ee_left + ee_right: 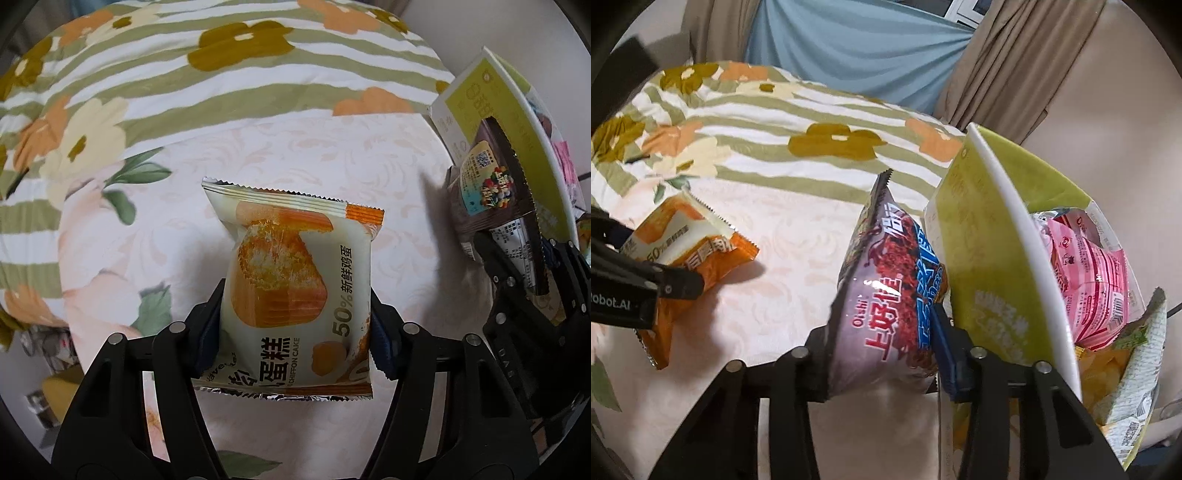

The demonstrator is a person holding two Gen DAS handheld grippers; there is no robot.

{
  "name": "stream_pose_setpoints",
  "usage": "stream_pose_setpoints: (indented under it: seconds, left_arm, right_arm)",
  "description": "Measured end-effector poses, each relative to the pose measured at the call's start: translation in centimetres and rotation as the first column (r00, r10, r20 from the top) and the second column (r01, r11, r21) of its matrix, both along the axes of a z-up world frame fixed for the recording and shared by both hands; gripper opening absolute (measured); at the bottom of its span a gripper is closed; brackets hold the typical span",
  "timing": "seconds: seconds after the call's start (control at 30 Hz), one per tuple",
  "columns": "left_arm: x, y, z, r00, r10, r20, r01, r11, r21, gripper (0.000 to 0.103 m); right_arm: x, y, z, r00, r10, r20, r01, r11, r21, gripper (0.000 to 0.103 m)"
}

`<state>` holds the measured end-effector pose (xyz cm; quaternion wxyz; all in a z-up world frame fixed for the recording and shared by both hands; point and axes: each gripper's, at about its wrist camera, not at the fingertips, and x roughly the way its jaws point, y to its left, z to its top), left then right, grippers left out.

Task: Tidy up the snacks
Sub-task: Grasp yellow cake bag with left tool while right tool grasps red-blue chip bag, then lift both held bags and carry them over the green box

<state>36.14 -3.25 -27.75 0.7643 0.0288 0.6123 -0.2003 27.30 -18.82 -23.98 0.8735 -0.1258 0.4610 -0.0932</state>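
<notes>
While clamped in the left tongs (297, 325), one chiffon cake packet (295, 280) hanging over the pale middle of the bed (155, 229); jaws drawn in against both its sides; one purple chip bag (882, 306) pinched in the right tongs (882, 354), nearly closed on its lower edge, touching the outer wall of one green box (990, 258) at the bed's right edge; inside that box, one pink packet (1089, 273) and one pale green packet (1137, 373); bare sheet between cake and box; striped floral quilt (221, 81) along the far edge.
</notes>
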Motion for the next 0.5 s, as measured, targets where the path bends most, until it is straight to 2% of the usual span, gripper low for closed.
stream_pose_setpoints:
  seconds: [0.2,0.5]
  left_arm:
    - [-0.8,0.8,2.4,0.999,0.008,0.05,-0.007,1.0,-0.014,0.063]
    - [-2.5,1.4,8.6,0.989,-0.007,0.151,0.016,0.998,-0.063,0.063]
  right_arm:
    - [-0.3,-0.4,1.8,0.999,-0.013,0.032,0.01,0.998,0.065,0.038]
    - [-2.2,-0.4,7.2,0.993,-0.042,0.114,0.024,0.987,0.161,0.038]
